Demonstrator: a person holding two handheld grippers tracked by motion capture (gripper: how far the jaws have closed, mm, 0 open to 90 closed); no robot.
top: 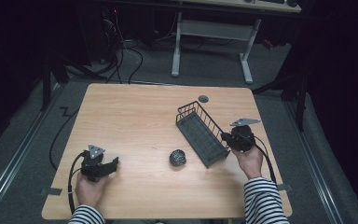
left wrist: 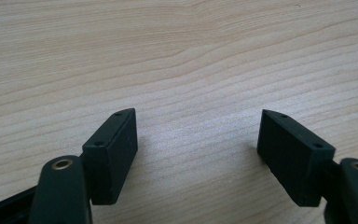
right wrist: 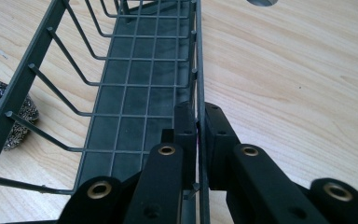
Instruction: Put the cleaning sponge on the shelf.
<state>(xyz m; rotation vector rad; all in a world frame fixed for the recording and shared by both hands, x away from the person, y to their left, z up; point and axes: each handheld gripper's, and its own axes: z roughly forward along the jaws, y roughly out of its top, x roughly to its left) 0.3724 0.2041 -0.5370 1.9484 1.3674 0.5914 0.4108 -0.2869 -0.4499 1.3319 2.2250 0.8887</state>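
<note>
My left claw (top: 113, 164) rests released at seven o'clock on the surface (top: 135, 116), its jaws wide over bare wood. My right claw (right wrist: 198, 122) is clenched on the wire rim of the basket (top: 200, 130) at three o'clock. The steel scourer (top: 177, 157) lies just beside the basket, toward the centre.

Table (top: 135, 121): pale wood with fine wavy grain lines, one small grey round disc (top: 203, 98) near its far edge. Wire rack (top: 200, 132): dark grey throughout, square grid pattern on its base; scouring ball (top: 177, 157): mottled silver and black, glinting. Both grippers black, left gripper (top: 112, 164) and right gripper (top: 225, 137), each with brass-coloured rivets and a grey plate; sleeves (top: 263, 200) striped black and white.
</note>
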